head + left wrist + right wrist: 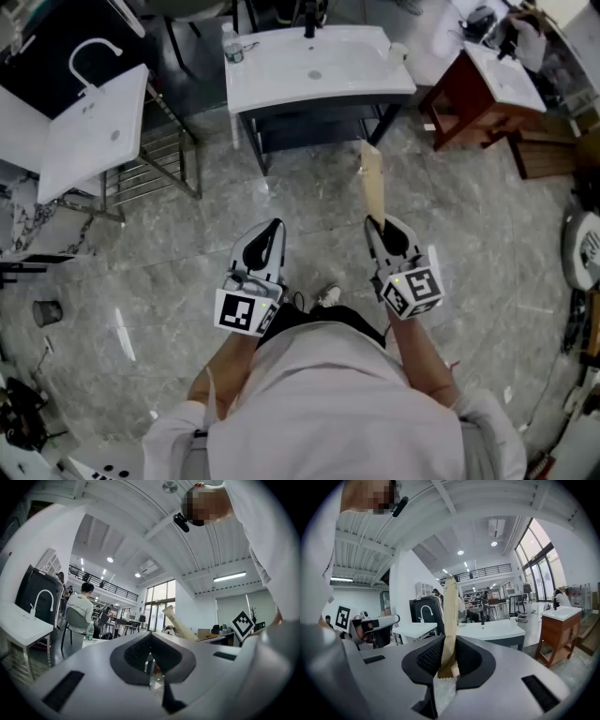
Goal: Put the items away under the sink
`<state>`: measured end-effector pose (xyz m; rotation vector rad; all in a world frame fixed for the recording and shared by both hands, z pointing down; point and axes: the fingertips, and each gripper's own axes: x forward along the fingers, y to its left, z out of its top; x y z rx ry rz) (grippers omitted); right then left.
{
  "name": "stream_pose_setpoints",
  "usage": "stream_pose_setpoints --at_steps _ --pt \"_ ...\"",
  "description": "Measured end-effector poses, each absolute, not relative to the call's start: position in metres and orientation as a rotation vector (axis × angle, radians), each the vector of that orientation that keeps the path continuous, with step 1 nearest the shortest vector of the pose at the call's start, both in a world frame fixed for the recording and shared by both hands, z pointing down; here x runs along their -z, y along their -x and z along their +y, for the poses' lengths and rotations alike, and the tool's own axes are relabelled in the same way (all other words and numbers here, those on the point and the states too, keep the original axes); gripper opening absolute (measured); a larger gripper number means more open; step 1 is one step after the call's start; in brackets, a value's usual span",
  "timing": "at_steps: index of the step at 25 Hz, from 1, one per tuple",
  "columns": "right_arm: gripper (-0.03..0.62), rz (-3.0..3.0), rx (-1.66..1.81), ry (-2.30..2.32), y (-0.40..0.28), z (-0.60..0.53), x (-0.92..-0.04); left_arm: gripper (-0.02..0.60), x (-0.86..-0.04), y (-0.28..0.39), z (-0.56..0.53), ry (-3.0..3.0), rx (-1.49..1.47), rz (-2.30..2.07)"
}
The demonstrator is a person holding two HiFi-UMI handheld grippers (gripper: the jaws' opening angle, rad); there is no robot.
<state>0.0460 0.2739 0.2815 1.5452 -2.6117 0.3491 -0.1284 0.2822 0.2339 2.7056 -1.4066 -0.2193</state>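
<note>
- My left tongs (269, 234): jaws together, nothing between them.
- Middle, ahead of me: white sink (281, 86) on dark frame. Open shelf (314, 122) is below it and looks bare, as far as I can see.
- My right tongs (382, 228): closed tight on lower end of flat brown paper bag (372, 178). Bag sticks forward toward sink.
- Bag is in air over floor, well apart from shelf.
- My judgement: task is in early part. Bag is picked up, but carrying and placing under sink are not yet done.
- Other items to store: none that I can make out.
</note>
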Motion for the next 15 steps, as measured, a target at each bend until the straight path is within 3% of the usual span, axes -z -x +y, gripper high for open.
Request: stream_pose_setpoints --at_steps 15 --pt "0.075 -2.666 -0.319 -1.501 -0.104 0.278 -0.279 0.003 -0.239 0.066 0.288 -2.691 0.211 -1.424"
